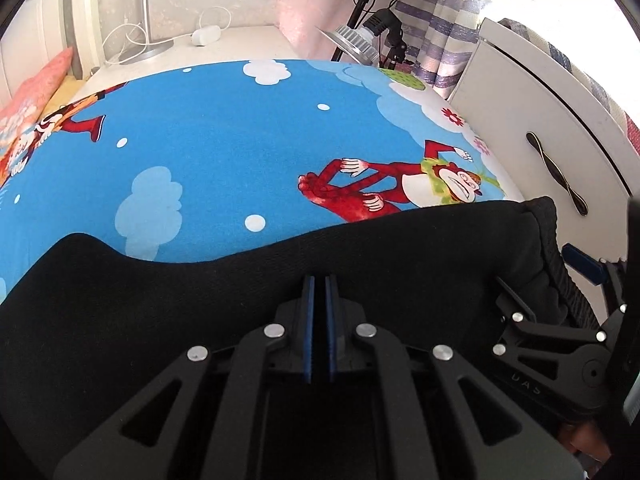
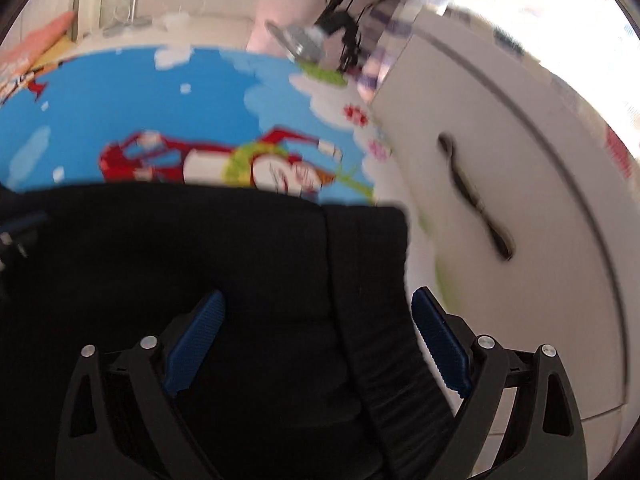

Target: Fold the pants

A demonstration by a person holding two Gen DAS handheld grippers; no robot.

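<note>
Black pants (image 1: 280,264) lie across the near part of a blue cartoon-print bed sheet (image 1: 224,136). My left gripper (image 1: 319,284) is over the black cloth, its blue pads nearly together; whether cloth is pinched between them is unclear. The ribbed waistband (image 1: 560,264) hangs at the right edge of the bed. In the blurred right wrist view the pants (image 2: 200,248) fill the lower half. My right gripper (image 2: 320,304) is open, its blue pads (image 2: 438,336) set either side of the waistband (image 2: 376,320). The right gripper (image 1: 560,276) also shows at the right of the left wrist view.
A white cabinet (image 1: 552,128) with a dark handle stands right beside the bed. A lamp on a stand (image 1: 360,40) and a striped curtain (image 1: 448,28) are behind the bed. A white nightstand (image 1: 224,44) with cables and a pink pillow (image 1: 36,92) lie far left.
</note>
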